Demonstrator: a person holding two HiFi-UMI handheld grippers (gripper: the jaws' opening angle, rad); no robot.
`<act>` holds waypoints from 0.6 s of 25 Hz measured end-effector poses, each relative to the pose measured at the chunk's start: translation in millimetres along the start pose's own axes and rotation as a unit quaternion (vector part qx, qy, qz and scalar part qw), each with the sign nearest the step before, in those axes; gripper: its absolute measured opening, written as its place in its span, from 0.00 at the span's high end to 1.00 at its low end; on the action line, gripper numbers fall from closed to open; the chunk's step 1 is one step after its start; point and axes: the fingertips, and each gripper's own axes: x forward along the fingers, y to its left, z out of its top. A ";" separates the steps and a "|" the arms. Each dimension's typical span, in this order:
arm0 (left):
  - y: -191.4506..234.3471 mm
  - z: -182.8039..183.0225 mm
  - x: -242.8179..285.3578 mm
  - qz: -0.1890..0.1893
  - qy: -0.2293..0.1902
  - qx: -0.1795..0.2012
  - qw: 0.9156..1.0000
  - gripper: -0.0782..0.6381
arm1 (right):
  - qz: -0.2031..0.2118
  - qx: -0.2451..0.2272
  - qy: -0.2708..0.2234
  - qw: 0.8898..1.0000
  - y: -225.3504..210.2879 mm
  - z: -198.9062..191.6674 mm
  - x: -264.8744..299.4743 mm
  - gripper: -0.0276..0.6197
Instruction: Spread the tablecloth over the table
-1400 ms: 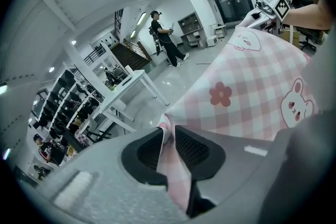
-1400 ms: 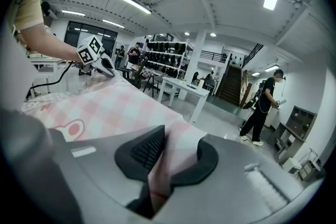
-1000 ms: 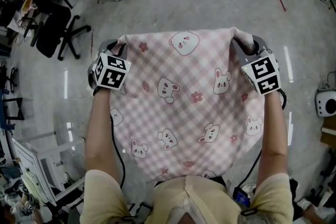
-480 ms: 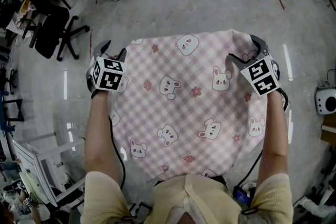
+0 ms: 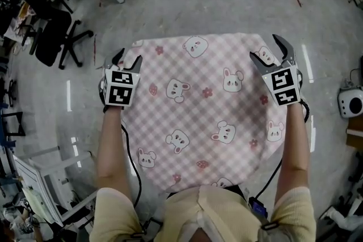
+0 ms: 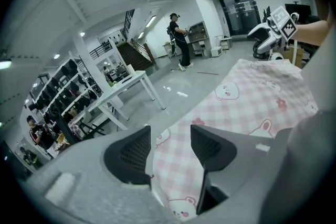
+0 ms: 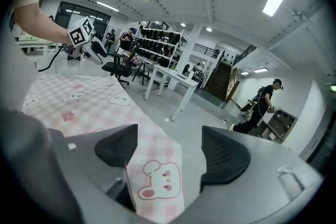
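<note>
While the left claw (image 5: 127, 58) stands wide, its jaws having just opened, only the cloth's left edge shows through the gap, and neither pad touches it. The cloth (image 5: 198, 116) is pink check printed with bears and rabbits. It lies flat across the tabletop and hides it entirely, with its far edge running between the two claws and its near edge reaching the person's chest. The right claw (image 5: 271, 51) is also wide, its jaws having just opened further. The cloth's far right corner lies in the gap, free of both pads.

Handling, as judged: the cloth looks like thin, light, soft fabric with no stiffness. It would probably wrinkle under an uneven pull and slide easily on a smooth top. It is not fragile. It is best taken by pinching a corner or the hem, one claw to each corner, and drawing it taut between them. A grip in the middle of the panel would likely bunch it.

Count: one cloth, one covered tabletop, and two claws, both empty.
</note>
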 end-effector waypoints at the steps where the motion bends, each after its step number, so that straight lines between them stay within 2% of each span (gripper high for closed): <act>1: -2.1 6.2 -6.2 -0.001 -0.006 -0.003 1.000 0.54 | -0.001 0.006 -0.002 1.000 -0.7 3.1 -4.8 0.37; 7: -31.9 12.3 -28.0 -0.012 -0.051 -0.032 0.998 0.59 | -0.007 0.040 -0.014 0.999 17.1 -12.2 -25.5 0.39; 15: -70.0 -2.0 -64.7 -0.038 -0.073 -0.069 0.994 0.59 | -0.009 0.072 -0.009 0.997 48.3 -29.7 -73.1 0.41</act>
